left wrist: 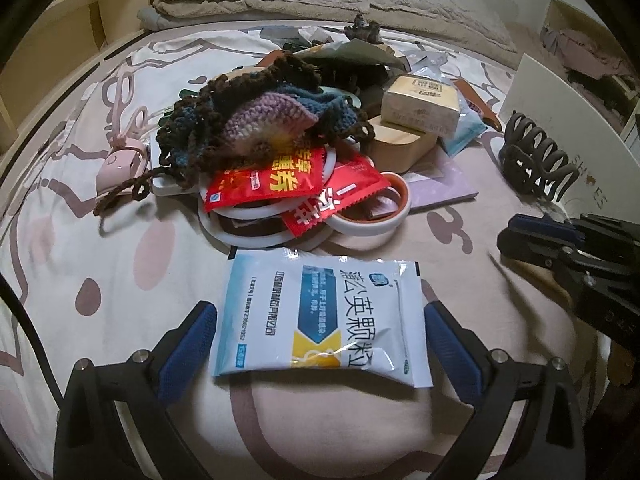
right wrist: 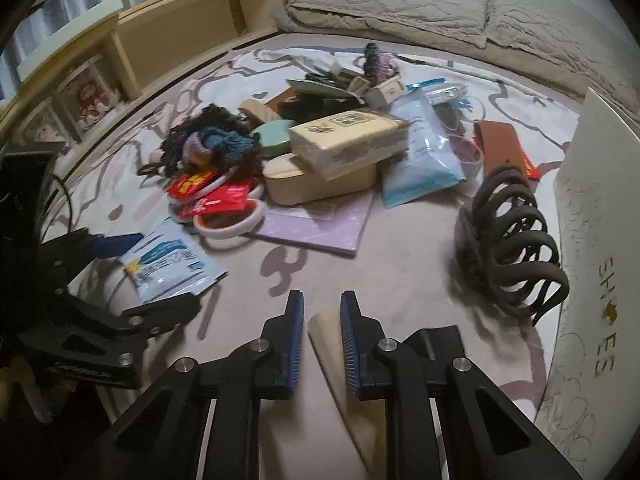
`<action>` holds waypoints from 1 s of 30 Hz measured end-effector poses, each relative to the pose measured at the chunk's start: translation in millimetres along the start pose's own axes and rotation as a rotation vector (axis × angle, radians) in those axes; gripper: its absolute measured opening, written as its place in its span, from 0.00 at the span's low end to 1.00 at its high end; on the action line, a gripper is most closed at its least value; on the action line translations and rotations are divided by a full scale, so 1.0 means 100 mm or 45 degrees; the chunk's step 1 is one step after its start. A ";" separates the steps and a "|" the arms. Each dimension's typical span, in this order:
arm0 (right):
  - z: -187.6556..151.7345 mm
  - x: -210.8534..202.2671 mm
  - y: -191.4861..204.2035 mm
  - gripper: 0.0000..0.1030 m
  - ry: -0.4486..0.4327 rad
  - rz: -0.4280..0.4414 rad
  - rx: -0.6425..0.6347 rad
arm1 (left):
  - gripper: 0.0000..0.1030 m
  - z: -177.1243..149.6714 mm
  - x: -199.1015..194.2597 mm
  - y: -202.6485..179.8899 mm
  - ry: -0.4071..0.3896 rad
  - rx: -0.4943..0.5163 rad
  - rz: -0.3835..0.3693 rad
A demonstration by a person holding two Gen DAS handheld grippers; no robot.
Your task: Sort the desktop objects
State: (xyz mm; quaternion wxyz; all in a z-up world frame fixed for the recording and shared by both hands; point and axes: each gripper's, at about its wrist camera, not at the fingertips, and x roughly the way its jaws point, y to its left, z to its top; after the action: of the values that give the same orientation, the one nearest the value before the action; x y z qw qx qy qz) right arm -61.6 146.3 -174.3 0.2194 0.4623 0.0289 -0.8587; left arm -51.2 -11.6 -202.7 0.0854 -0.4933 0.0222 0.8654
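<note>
White shoe box (right wrist: pixel 588 216) cut off by right edge; pile's rear items (right wrist: pixel 360 76) too small to identify; beige sheet (right wrist: pixel 340 360) partly hidden behind right tool (right wrist: pixel 322 304).

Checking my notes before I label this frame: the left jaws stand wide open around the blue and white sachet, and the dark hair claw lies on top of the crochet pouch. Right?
Not quite. The hair claw is not on the crochet pouch; it sits apart, beside the white shoe box, as the right wrist view shows. The left gripper does stand wide open around the sachet.
</note>
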 end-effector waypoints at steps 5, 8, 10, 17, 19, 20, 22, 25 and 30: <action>-0.05 -0.05 0.07 0.19 0.009 0.046 -0.011 | 0.99 0.00 0.00 0.00 -0.001 0.003 0.003; -0.08 -0.12 0.09 0.19 0.007 0.075 0.009 | 0.99 -0.01 0.00 -0.01 -0.005 0.007 0.012; -0.07 -0.18 0.05 0.19 -0.027 0.080 0.050 | 0.99 -0.01 0.01 -0.02 -0.006 0.013 0.024; 0.08 -0.08 -0.17 0.19 -0.044 0.077 0.223 | 1.00 -0.03 0.04 -0.04 -0.012 0.019 0.050; 0.07 -0.01 -0.15 0.19 -0.020 0.090 0.224 | 1.00 -0.02 0.04 -0.04 -0.012 0.014 0.049; 0.06 0.02 -0.14 0.19 -0.007 0.095 0.219 | 1.00 -0.02 0.03 -0.04 -0.013 0.015 0.053; 0.02 0.03 -0.09 0.19 0.002 0.093 0.188 | 1.00 -0.02 0.03 -0.06 -0.022 0.022 0.074; -0.01 0.00 -0.03 0.19 0.016 0.130 0.162 | 1.00 -0.03 0.02 -0.07 -0.029 0.010 0.075; -0.13 -0.06 0.08 0.19 0.046 0.167 0.111 | 1.00 -0.03 0.01 -0.06 -0.029 0.003 0.066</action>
State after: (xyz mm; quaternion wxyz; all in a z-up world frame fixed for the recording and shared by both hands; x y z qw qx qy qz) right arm -45.0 144.5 -175.3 0.2543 0.4878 -0.0350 -0.8344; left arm -48.1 -6.3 -205.3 0.0636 -0.4825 0.0350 0.8729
